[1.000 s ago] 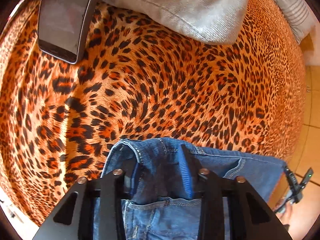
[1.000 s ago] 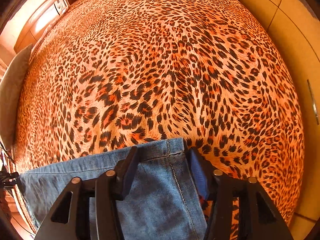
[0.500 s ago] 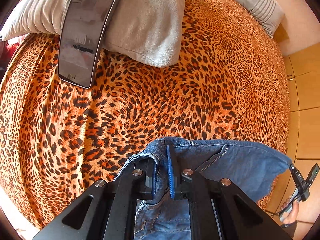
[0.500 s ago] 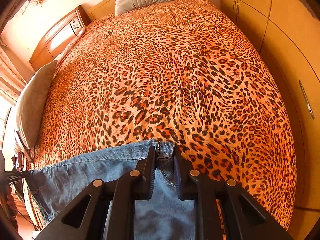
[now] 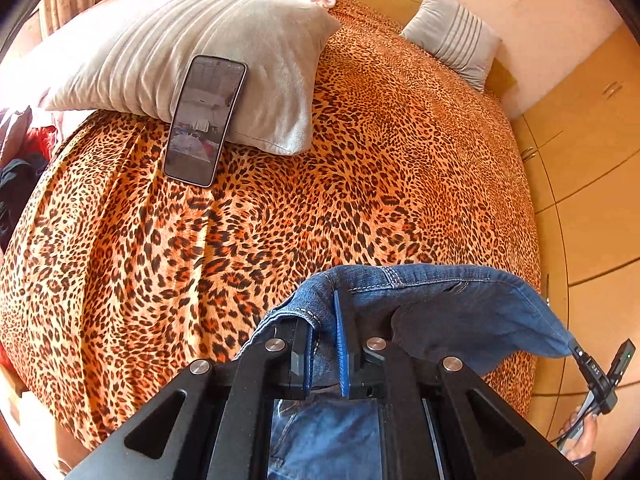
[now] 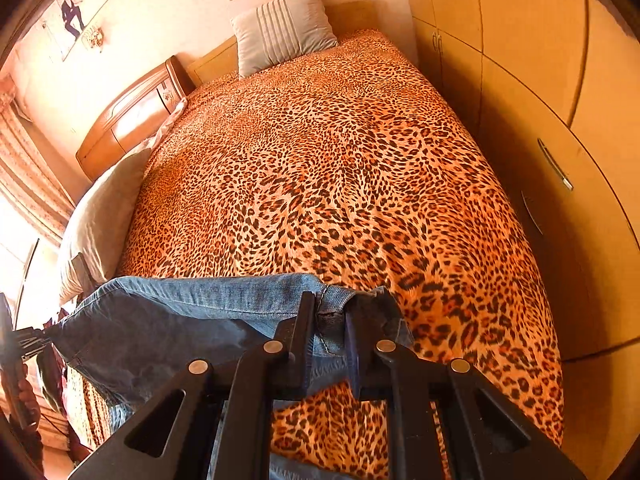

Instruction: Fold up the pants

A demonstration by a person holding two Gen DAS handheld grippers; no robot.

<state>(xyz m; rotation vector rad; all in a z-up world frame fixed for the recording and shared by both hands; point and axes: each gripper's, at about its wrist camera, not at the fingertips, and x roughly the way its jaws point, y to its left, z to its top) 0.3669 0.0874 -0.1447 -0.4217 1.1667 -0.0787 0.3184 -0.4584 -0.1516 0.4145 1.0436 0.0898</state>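
Blue denim pants [image 5: 432, 304] hang stretched between my two grippers above the near edge of the leopard-print bed [image 5: 360, 168]. My left gripper [image 5: 323, 334] is shut on the waistband at one corner. My right gripper [image 6: 329, 322] is shut on the waistband's other corner, and the pants [image 6: 168, 320] run off to the left in that view. The rest of the pants hangs below both grippers, mostly hidden. The right gripper also shows at the right edge of the left wrist view [image 5: 600, 372].
A grey pillow [image 5: 192, 56] with a phone [image 5: 204, 120] leaning on it lies at the bed's left side. A second striped pillow [image 6: 282, 28] stands at the headboard. Wooden wardrobe doors [image 6: 560, 128] run along the bed's right side. Clothes lie at far left [image 5: 20, 160].
Both grippers closed on the waistband, then lifted it up and back from the bed. More of the bed and room now shows.
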